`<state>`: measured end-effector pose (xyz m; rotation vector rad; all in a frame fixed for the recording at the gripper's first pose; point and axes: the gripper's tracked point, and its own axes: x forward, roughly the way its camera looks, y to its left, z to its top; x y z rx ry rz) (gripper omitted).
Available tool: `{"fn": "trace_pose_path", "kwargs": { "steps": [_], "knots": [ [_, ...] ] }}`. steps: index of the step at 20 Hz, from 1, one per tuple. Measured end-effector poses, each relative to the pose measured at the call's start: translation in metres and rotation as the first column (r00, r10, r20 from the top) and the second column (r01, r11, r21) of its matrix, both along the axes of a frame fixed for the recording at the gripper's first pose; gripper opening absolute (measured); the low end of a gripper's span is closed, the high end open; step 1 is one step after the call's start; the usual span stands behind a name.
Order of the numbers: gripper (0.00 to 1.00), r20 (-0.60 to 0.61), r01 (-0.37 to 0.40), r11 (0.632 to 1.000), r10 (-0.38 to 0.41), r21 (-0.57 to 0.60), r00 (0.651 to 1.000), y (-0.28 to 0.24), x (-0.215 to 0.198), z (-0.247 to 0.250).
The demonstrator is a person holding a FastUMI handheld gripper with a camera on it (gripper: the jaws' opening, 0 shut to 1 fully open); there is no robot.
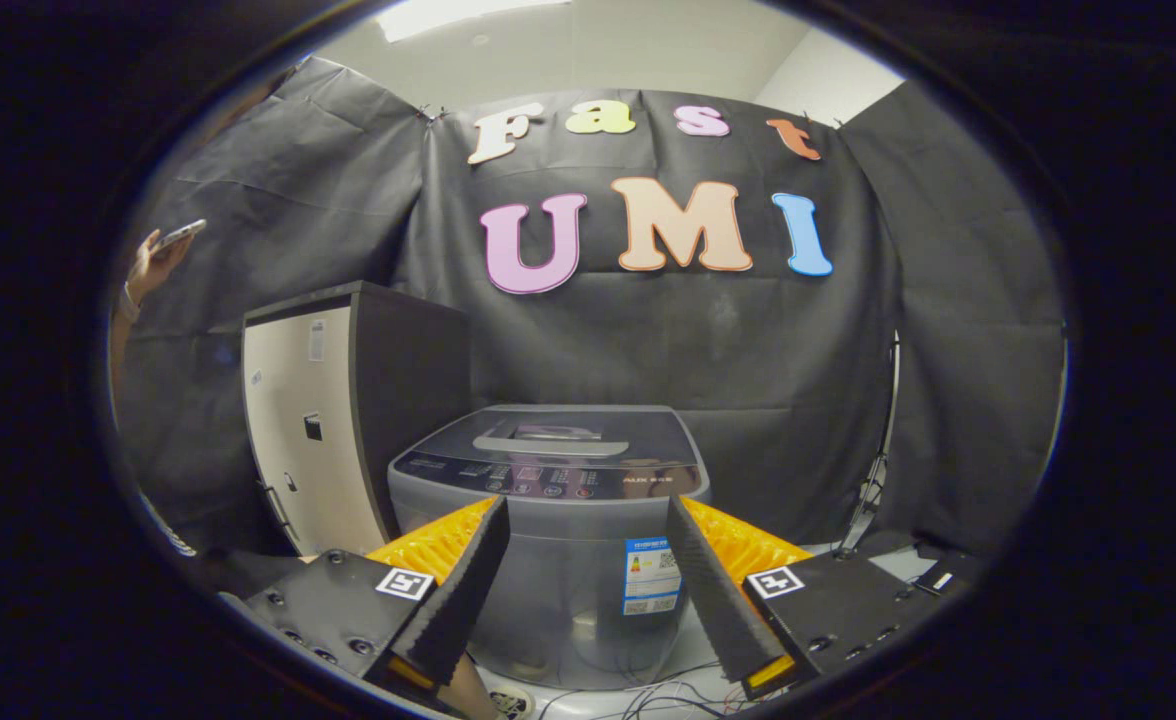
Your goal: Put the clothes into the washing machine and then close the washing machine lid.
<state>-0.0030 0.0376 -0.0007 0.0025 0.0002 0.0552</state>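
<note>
While the gripper [588, 520] hangs with jaws spread wide and gripping nothing, the washing machine [548, 520] stands just beyond them, lid [558, 435] down, beside a cabinet [333, 420].

Gripper [583, 525] fingers wide apart, holding nothing; washing machine [548, 530] just beyond fingers, lid [548, 435] down flat on top; tall cabinet [333, 420] left of washing machine; hand [153, 265] with phone [178, 235] above cabinet, further left.
</note>
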Motion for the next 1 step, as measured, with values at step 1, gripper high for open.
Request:
{"fn": "trace_pose_path", "kwargs": {
  "steps": [1],
  "knots": [
    [0.98, 0.000, 0.000, 1.000, 0.000, 0.000, 1.000, 0.0000, -0.0004, -0.0001]
  ]
}}
